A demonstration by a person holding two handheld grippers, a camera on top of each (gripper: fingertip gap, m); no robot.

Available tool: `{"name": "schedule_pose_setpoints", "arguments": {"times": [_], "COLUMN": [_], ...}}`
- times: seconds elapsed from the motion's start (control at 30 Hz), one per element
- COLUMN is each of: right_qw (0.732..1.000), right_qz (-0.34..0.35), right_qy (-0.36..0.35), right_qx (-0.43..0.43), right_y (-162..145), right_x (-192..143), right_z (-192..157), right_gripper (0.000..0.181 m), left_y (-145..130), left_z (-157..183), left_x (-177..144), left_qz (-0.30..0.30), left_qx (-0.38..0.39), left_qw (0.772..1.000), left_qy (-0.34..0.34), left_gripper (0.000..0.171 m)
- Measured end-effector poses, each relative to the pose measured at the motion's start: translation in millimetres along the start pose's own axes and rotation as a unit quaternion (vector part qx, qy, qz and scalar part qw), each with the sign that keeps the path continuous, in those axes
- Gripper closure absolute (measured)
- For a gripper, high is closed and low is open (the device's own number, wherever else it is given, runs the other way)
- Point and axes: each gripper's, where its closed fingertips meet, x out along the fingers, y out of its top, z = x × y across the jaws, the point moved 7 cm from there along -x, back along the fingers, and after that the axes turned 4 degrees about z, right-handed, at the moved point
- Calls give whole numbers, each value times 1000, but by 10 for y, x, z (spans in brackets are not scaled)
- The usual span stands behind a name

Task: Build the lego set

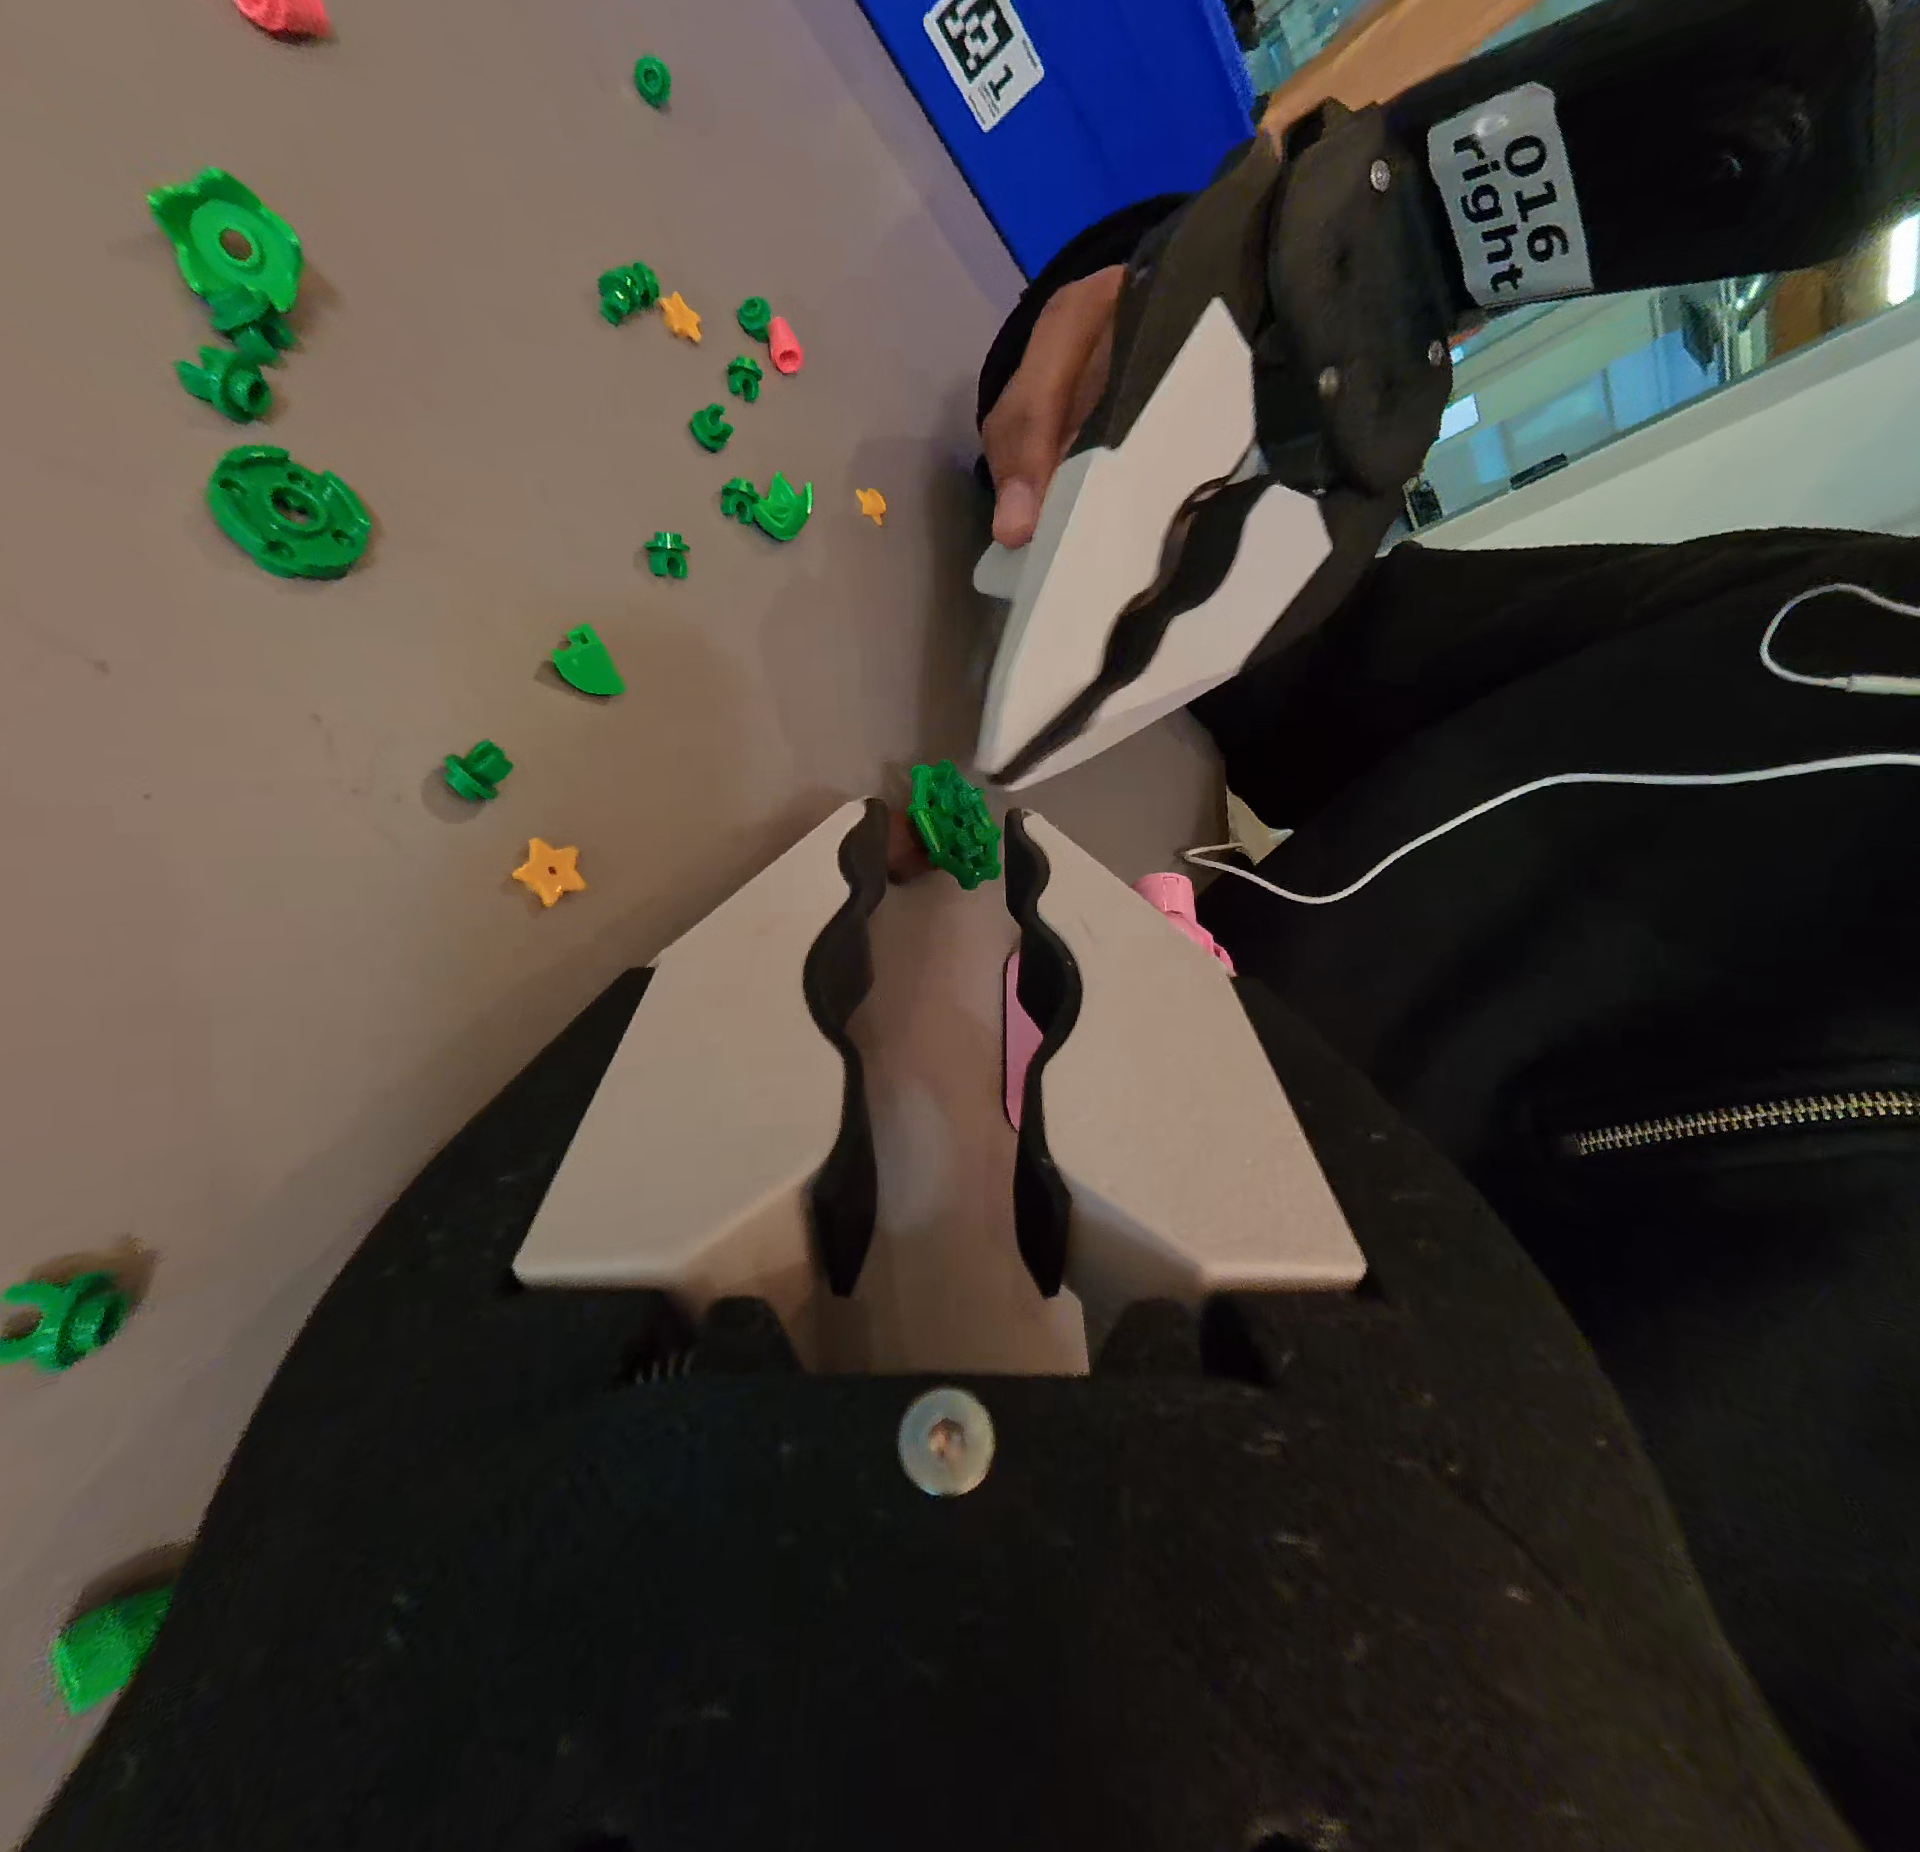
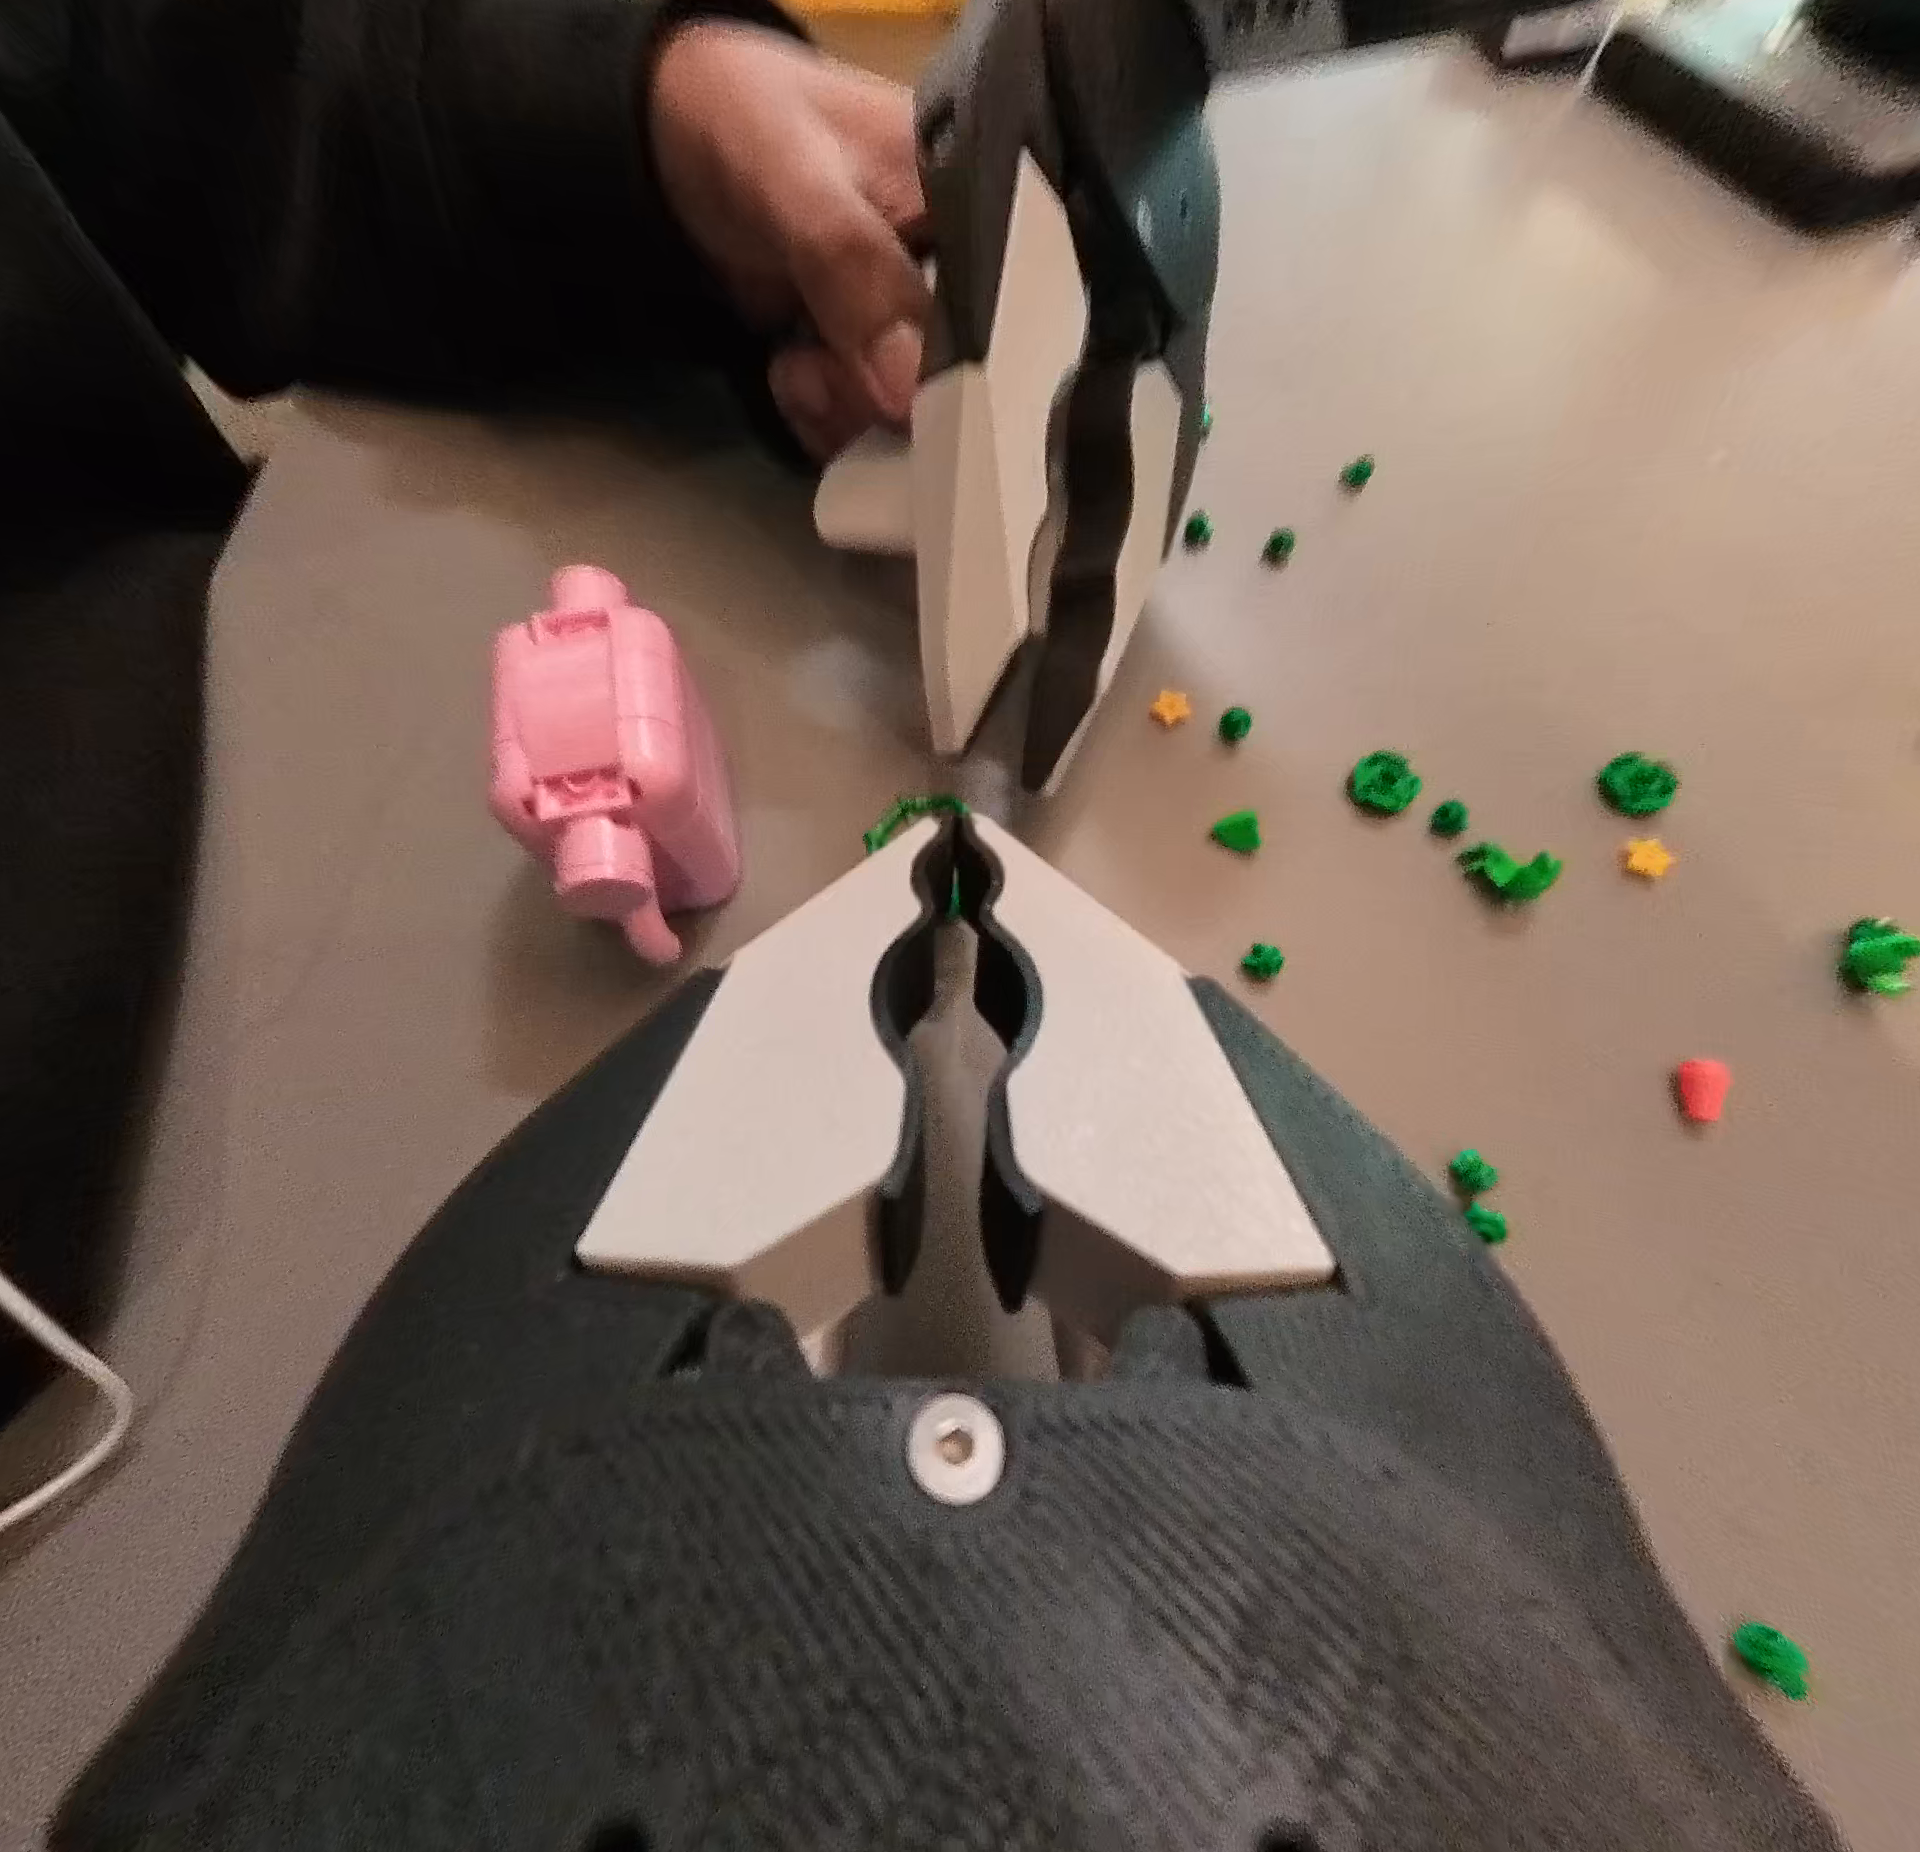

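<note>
Holding a small green piece [image 1: 952,823] by its thin rim, the right tongs [image 1: 1000,768] are clenched on it; in the right wrist view the green edge shows between the closed tips. The left tongs [image 1: 940,831] are released, with their jaws apart and the green piece between the tips. Something dark brown [image 1: 900,846] sits just behind it, at the left jaw; I cannot tell what it is.

I judge the piece to be very light, stiff and smooth, so it can easily turn or slip out. A better hold is across the flat faces, near the middle, with soft pressure. A pink part [image 2: 613,753] lies on the table [image 2: 1455,348] to the left of the right tongs. Many loose green bits [image 2: 1382,779] and yellow stars [image 2: 1647,857] lie to their right.
</note>
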Motion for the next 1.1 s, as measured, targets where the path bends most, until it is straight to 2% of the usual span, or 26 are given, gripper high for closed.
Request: {"name": "schedule_pose_setpoints", "arguments": {"times": [0.07,0.17,0.23,0.43,0.47,0.57,0.7,0.77,0.9,0.97,1.03,1.1], "right_qw": [999,999,999,997,997,998,999,997,994,995,998,996], "right_qz": [37,-25,-36,79,74,37,-21,-54,-83,-84,-62,-1], "right_qy": [10,17,11,-20,-22,-9,17,15,3,-11,-6,32], "right_qx": [1,24,32,-4,-18,-48,-45,-53,-67,-53,-7,78], "right_y": [93,-83,-77,177,158,56,-71,-126,-165,-165,-130,-25], "right_x": [-34,109,66,-119,-121,-47,89,138,206,202,166,89], "right_z": [-37,-16,18,14,11,-26,-77,-93,-116,-77,-30,6], "right_gripper": [181,181,181,181,177,149,123,122,153,153,153,153], "left_y": [18,42,54,118,126,146,152,152,149,164,199,245], "left_z": [2,2,-6,-9,-9,1,23,38,57,75,124,233], "left_x": [-17,-39,-53,-120,-131,-152,-150,-140,-112,-114,-141,-186], "left_qz": [7,19,26,60,65,75,78,78,76,85,105,135], "left_qx": [3,6,6,18,18,20,26,33,47,64,92,139], "left_qw": [1000,1000,1000,998,998,997,996,996,996,994,990,980], "left_qy": [2,2,3,1,0,-8,-12,-15,-17,-18,-24,-41], "left_gripper": [153,153,153,152,152,151,150,148,143,140,133,118]}}
